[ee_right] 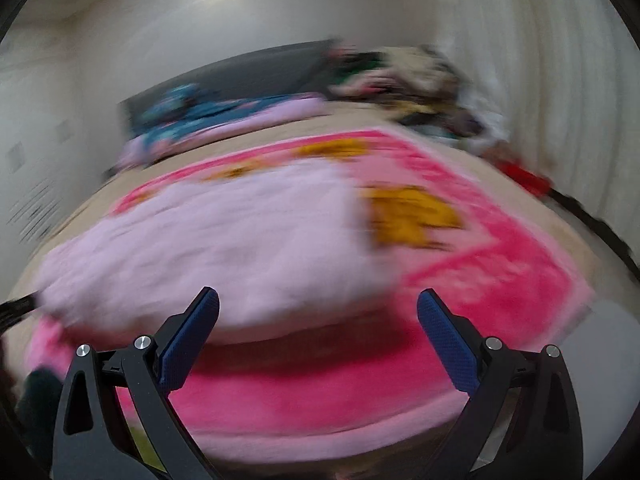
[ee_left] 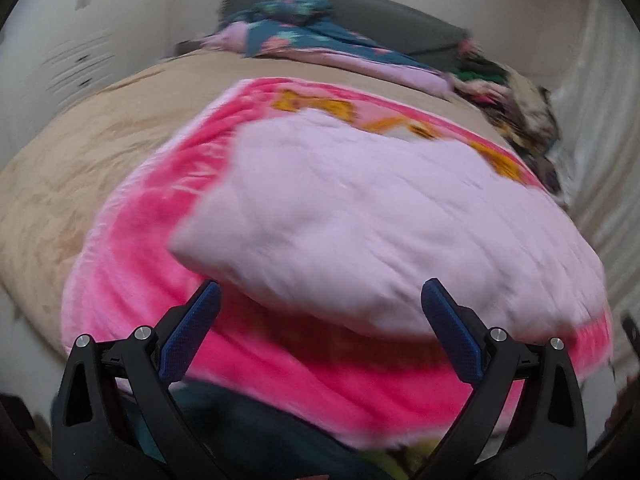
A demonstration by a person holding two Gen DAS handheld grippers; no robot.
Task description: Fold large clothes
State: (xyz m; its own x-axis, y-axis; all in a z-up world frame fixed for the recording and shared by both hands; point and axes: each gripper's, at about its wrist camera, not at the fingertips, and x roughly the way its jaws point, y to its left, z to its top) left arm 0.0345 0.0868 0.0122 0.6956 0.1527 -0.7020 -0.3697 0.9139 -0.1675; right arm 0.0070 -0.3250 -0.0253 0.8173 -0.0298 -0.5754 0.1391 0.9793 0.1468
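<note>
Both claws (ee_left: pixel 320 300) (ee_right: pixel 318 308) gape empty over fluffy, folded pink blanket (ee_left: pixel 344 220).

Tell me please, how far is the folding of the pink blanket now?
Done: one fold, the pale underside lies turned over the pink blanket on the bed. In hand: nothing; the left gripper and right gripper are both open, near the folded edge. Left: further folds, since the blanket remains wide.

Fluffy plush pink blanket (ee_left: pixel 280 368), soft matt beige bedspread (ee_left: pixel 100 152) beneath; gripper fingers (ee_left: pixel 188 336) carry textured blue pads, matt black plastic.
</note>
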